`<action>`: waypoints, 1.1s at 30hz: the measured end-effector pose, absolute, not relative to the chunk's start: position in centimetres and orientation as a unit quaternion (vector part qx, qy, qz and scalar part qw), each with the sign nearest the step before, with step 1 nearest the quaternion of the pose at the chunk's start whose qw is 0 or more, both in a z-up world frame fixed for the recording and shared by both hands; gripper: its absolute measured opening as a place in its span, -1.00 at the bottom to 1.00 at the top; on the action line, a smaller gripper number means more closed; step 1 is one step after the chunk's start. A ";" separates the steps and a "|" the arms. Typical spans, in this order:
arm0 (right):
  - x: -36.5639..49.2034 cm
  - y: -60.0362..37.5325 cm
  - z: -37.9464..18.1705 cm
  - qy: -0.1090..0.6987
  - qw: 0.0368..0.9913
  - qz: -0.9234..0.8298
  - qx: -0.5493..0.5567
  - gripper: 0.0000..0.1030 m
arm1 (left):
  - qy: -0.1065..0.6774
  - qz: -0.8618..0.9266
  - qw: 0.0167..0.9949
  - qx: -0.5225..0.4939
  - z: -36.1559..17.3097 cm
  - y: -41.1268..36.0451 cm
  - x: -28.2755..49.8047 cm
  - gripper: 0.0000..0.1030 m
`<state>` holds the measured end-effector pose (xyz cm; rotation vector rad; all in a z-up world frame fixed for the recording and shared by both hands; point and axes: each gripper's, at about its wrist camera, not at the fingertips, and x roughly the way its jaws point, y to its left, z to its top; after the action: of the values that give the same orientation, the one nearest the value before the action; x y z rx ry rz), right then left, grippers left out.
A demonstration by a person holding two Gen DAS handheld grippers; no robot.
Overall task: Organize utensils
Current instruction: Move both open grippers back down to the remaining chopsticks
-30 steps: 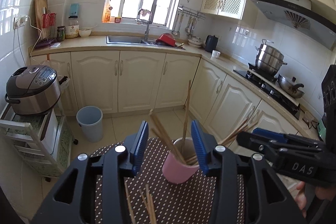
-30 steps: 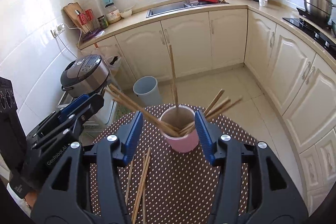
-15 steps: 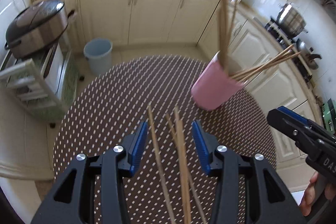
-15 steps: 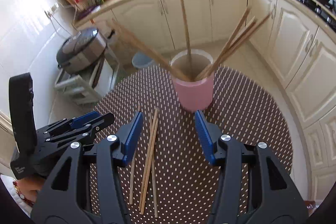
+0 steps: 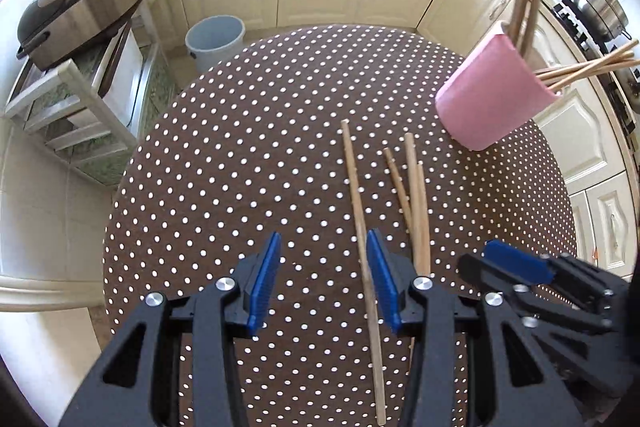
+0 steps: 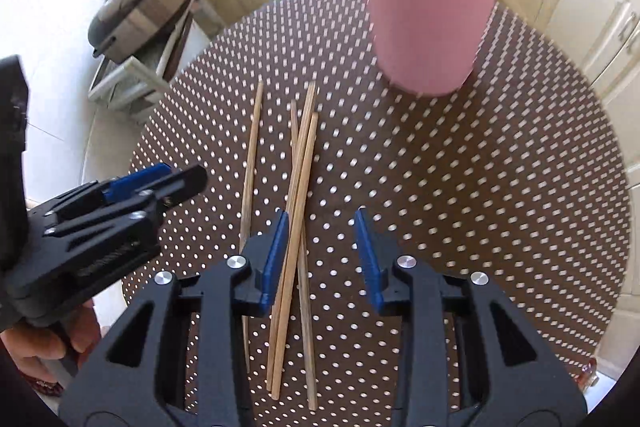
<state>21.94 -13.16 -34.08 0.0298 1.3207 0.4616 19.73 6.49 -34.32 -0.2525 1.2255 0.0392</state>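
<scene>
Hand-held gripper (image 6: 320,251) over slim wooden chopsticks (image 6: 294,235)

A: How many chopsticks (image 6: 298,183) lie loose on the desk (image 6: 480,187)?

B: Four: one (image 5: 360,223) off by itself, and three in a crossing bunch.

A: And cups?

B: One pink cup (image 5: 492,95), with more chopsticks standing in it. At least five show there, but the blur keeps me from an exact count.

A: Anything else to count?

B: One rice cooker (image 5: 80,3), one grey bin (image 5: 214,39), and two grippers, each with two blue-padded fingers (image 5: 264,279).
</scene>
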 end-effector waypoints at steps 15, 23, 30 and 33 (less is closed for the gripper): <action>24.4 -9.7 -36.5 0.639 0.736 0.225 0.001 -0.70 | 0.592 0.010 0.795 -0.128 -35.9 6.5 20.1 -0.14; 25.2 -9.5 -36.9 0.644 0.730 0.229 0.005 -0.88 | 0.604 -0.001 0.788 -0.119 -36.8 5.1 21.3 -0.14; 25.6 -12.0 -36.3 0.644 0.730 0.228 0.017 -0.88 | 0.614 0.004 0.783 -0.098 -37.6 3.4 22.7 -0.14; 25.7 -12.3 -36.2 0.645 0.729 0.227 0.020 -0.88 | 0.619 0.010 0.782 -0.076 -37.7 2.5 23.5 -0.14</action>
<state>25.68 -12.35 -36.21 0.0446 1.4220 0.5007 23.52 2.53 -37.66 -0.1649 1.3357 0.0218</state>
